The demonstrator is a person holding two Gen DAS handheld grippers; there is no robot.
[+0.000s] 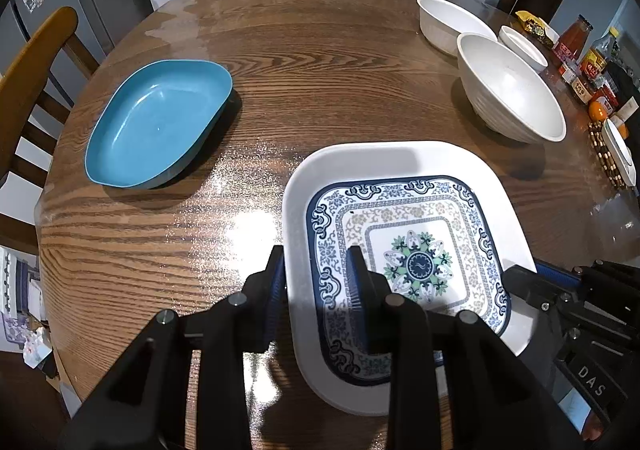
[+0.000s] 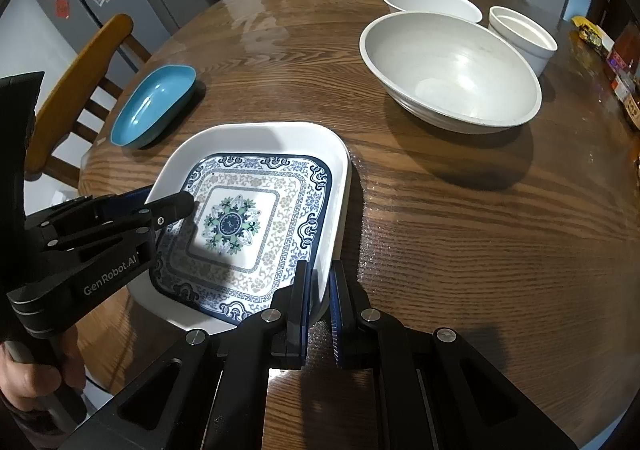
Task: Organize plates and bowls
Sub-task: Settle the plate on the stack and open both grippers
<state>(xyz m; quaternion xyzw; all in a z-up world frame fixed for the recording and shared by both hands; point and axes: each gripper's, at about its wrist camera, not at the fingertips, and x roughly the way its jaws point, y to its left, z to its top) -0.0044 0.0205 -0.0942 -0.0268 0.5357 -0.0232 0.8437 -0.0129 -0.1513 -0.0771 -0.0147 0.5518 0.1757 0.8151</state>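
Note:
A white square dish [image 1: 380, 158] [image 2: 260, 134] lies near the table's front edge, and a blue-and-white patterned plate [image 1: 416, 266] [image 2: 232, 222] rests inside it. My left gripper [image 1: 316, 274] [image 2: 168, 199] is shut on the dish's left rim, one finger outside and the other over the patterned plate's border. My right gripper [image 2: 320, 282] [image 1: 532, 276] is shut on the dish's right rim. I cannot tell whether the dish is raised off the wood. A teal oval dish [image 1: 160, 126] [image 2: 154, 106] sits apart at the left.
A large white bowl [image 1: 508, 90] [image 2: 448, 70], a white oval dish [image 1: 444, 24] [image 2: 428, 0] and a small white dish [image 1: 520, 46] [image 2: 520, 34] stand at the back right of the round wooden table [image 1: 320, 70]. Bottles and jars [image 1: 592, 66] crowd the right edge. Chairs ring the table.

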